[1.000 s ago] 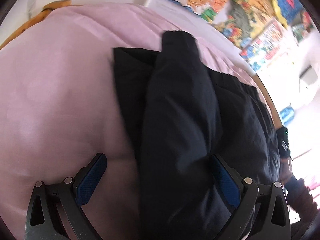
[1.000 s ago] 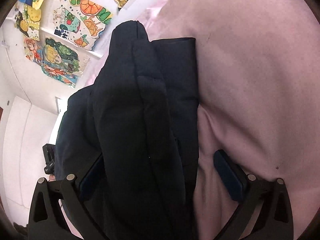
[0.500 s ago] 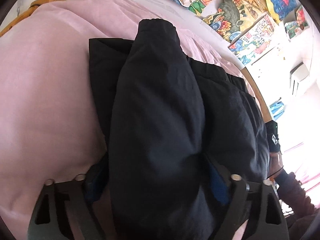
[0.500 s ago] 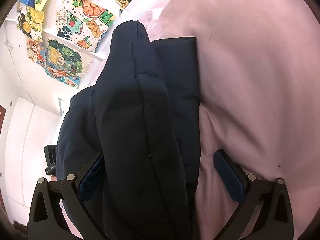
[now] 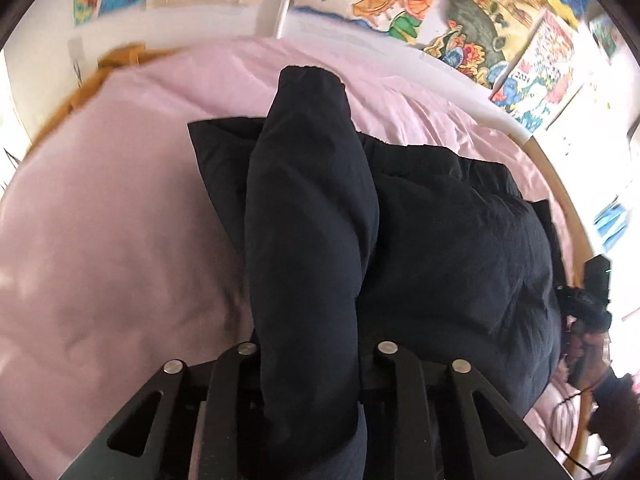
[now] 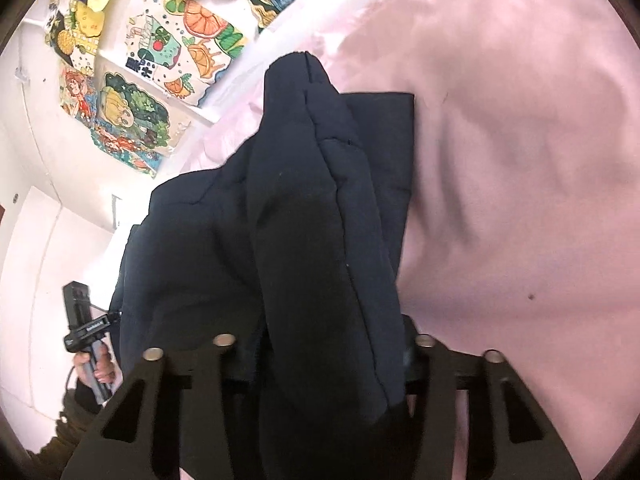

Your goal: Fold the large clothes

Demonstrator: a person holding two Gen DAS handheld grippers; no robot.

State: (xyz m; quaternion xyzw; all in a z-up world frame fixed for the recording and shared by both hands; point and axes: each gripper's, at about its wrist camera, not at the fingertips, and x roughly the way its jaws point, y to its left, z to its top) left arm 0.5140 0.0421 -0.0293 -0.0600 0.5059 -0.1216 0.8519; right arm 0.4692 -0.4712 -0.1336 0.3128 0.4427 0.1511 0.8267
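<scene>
A dark navy padded jacket [image 5: 440, 248] lies on a bed covered by a soft, lightly wrinkled pink sheet [image 5: 112, 240], its puffy quilted body spread toward the right of the left wrist view. Left tool [image 5: 310, 364]: its jaws have just been closing and now pinch a thick, rounded sleeve [image 5: 308, 200] of the jacket, the matte fabric bulging above and below the black linkage; the pads themselves are hidden by cloth. Right tool [image 6: 320, 360]: its jaws have likewise just been closing and clamp a second stitched, tube-shaped fold of the same jacket [image 6: 312, 240], which rises from the near edge toward a blunt far end. In each view a flat, square-cornered panel of the garment lies under the lifted roll. Bright, colourful paper drawings [image 6: 132, 92] hang on the white wall beyond the bed. A mustard-coloured cloth [image 5: 92, 84] lies at the bed's far left edge.
</scene>
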